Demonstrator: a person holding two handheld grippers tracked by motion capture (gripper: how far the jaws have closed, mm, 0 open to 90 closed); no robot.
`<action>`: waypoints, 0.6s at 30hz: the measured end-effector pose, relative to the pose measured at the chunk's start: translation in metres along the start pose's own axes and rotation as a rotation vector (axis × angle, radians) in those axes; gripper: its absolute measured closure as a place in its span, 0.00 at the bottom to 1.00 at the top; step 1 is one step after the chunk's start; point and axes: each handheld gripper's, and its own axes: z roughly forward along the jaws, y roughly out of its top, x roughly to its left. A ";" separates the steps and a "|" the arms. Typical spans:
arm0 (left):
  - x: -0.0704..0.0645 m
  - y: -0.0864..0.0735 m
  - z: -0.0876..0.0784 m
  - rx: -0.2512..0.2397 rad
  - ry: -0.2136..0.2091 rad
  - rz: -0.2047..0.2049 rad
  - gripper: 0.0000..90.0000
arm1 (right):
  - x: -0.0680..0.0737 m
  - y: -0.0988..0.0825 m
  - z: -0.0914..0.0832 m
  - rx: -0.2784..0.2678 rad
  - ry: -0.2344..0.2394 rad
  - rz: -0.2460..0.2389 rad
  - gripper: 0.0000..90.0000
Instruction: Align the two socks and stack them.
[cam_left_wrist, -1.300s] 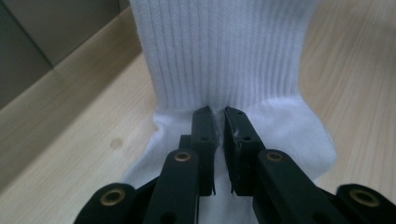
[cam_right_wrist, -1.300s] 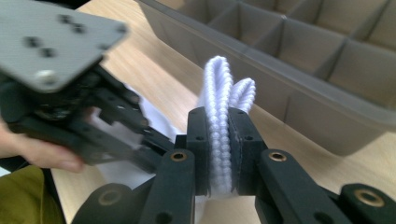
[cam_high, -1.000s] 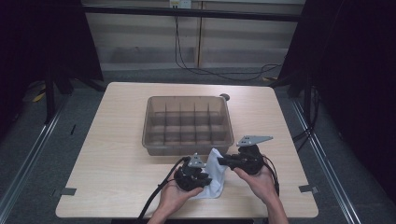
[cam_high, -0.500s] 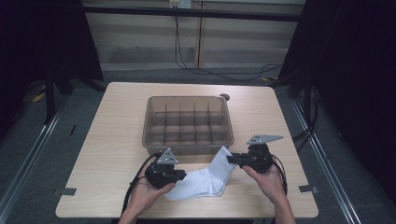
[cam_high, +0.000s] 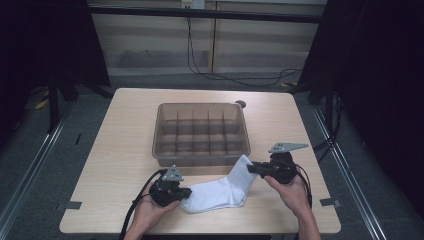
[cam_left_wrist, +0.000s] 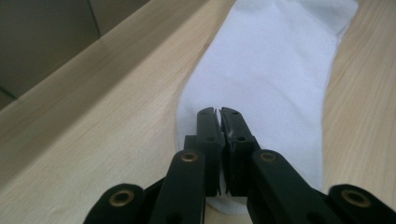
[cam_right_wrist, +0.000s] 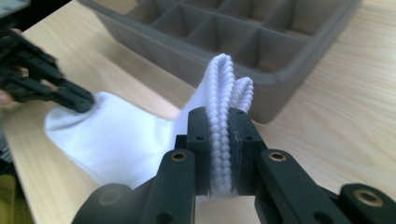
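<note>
White cotton, one single sock (cam_high: 220, 192), lies flat on the near part of the wooden table (cam_high: 115, 150), stretched between the two tools. On the left, the left gripper (cam_high: 184, 193) has just been closing its jaws, and now they pinch the toe end of the sock (cam_left_wrist: 261, 70), with the fabric caught at the very tips. On the right, the right gripper (cam_high: 252, 169) has its jaws clamped on the ribbed cuff (cam_right_wrist: 226, 88), where the cloth is doubled between the pads. The step in hand seems to be the spreading of the sock before folding, so I think both ends should be pulled gently apart and kept low on the table, without twisting, so the fabric stays smooth and does not slip from the left tips. Behind the sock, further away, stands one brown plastic organizer box (cam_high: 201, 132) with many small compartments, all empty. I count one sock, one box and two grippers.
</note>
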 end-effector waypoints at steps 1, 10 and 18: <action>-0.001 0.001 0.001 0.003 0.006 0.010 0.97 | 0.004 0.002 0.000 0.002 0.005 -0.005 0.89; -0.008 0.007 0.008 0.007 0.013 0.018 0.98 | 0.033 0.014 0.016 0.018 0.071 -0.049 0.89; -0.009 0.010 0.010 0.009 0.010 0.018 0.99 | 0.055 0.023 0.035 0.049 0.116 -0.091 0.89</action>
